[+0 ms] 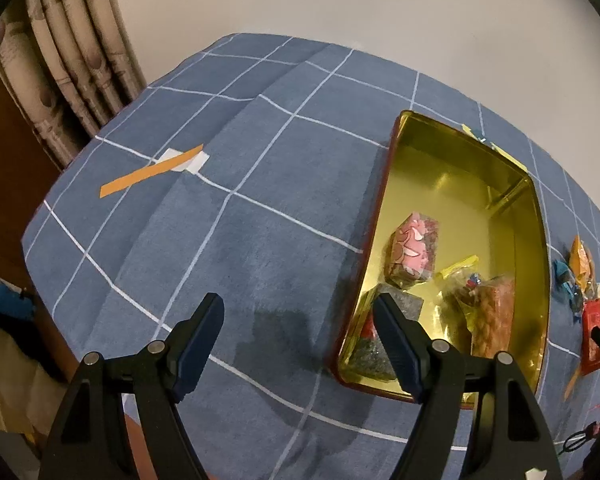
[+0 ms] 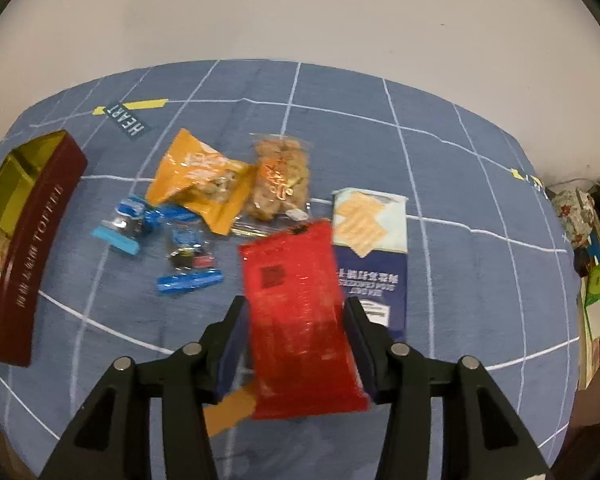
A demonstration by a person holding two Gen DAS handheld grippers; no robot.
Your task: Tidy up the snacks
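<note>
Red packet (image 2: 300, 316) glossy, blurred, lying between parted right fingers (image 2: 236, 344), contact unclear; left fingers (image 1: 204, 336) wide, empty.

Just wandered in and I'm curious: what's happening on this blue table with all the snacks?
A person is sorting snacks into a gold-lined tin with a hand-held gripper in each hand. The right gripper is over a red packet that lies between its fingers; whether they press on it is unclear. Several snacks wait on the blue tablecloth: an orange bag, a clear cookie pack, a cracker pack. The left gripper hangs open and empty beside the tin, which holds a few snacks.
</note>
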